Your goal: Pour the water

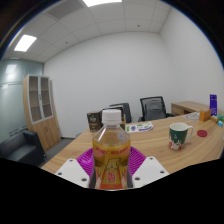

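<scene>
gripper view: bottle gripped, ready for pouring.
the claw (111,172) was clamped on the bottle (111,150), held upright so nothing spilled; the mug (179,135) waited well ahead on the surface (195,150).

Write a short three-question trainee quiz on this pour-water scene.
1. True or false: the tongs are shut on the bottle.
2. Which stands on the table beyond the bottle, on its right? A) mug B) kettle C) bowl
3. Fill in: the bottle's cap is ___ (on/off).

Key: 1 true; 2 A, the mug; 3 on.
</scene>
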Motion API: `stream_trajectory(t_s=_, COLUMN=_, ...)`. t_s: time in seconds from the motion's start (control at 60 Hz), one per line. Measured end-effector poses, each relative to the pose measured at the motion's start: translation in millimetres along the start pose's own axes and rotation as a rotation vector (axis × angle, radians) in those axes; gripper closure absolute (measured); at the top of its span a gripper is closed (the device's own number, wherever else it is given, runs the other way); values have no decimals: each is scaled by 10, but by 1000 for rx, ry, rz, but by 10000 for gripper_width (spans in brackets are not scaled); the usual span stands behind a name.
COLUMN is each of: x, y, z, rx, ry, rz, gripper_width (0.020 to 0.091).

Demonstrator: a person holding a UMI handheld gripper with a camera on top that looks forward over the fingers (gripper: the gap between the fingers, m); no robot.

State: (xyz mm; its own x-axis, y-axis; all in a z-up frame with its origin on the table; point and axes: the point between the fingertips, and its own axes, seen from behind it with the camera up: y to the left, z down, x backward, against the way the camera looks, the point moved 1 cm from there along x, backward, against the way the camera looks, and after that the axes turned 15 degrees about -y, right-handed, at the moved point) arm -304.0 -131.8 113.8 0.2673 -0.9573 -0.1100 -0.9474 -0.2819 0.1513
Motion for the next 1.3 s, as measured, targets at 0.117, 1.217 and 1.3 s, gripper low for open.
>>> stream_trajectory(t_s=0.117, x=-375, y=-410, z=-332, rx=-275, ry=-29, rz=59, gripper_width=681)
stream_trajectory(t_s=1.217, x=-887, y=-2286, z=-2249, rx=-718, ry=-419, rz=76, gripper_width=675)
stream_trajectory(t_s=1.3, x=-772, y=-2825, z=-2522, rx=-355, ry=-474, rz=137, gripper_width=675)
